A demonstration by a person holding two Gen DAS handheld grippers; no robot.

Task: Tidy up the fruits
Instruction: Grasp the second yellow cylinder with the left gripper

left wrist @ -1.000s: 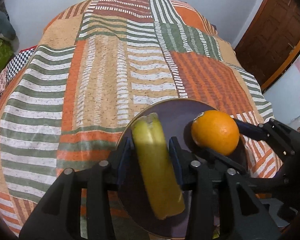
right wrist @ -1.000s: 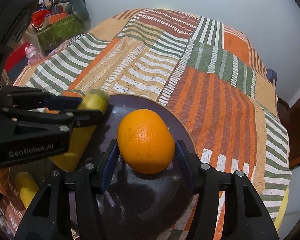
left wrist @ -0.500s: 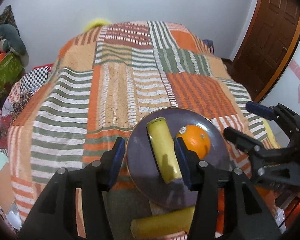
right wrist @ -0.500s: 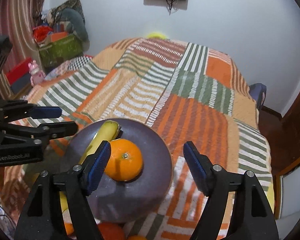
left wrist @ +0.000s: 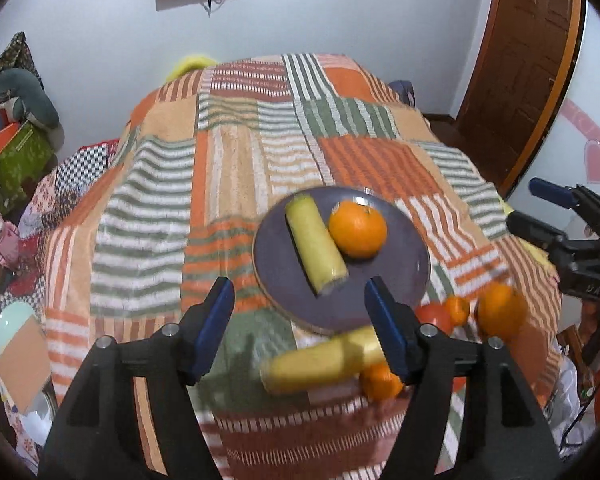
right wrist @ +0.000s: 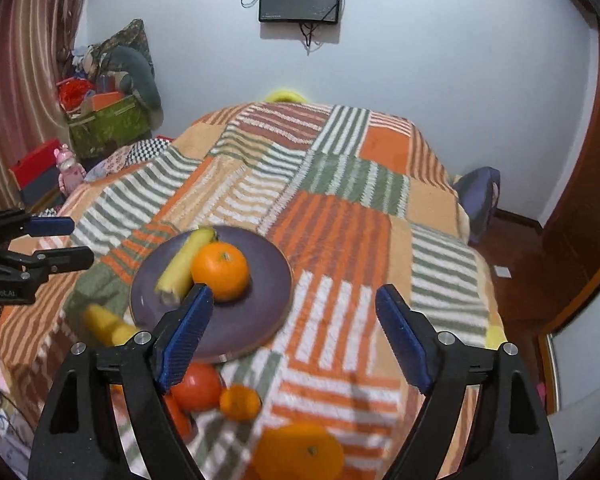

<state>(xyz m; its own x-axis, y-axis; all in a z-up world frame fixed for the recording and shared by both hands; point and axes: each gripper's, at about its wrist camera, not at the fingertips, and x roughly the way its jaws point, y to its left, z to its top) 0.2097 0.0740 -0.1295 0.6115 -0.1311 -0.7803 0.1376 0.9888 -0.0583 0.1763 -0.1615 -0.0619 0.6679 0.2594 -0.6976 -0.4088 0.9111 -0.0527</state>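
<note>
Reaching next for the loose yellow banana [left wrist: 324,360] just beside the round purple plate [left wrist: 400,280], keep both empty claws wide.

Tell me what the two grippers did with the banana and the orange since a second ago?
Both let go. The left gripper opened off the banana and pulled back and up; the right gripper opened off the orange and drew back too. Both fruits stayed side by side on the purple plate. The loose fruit still lies on the blanket nearer the grippers.
</note>
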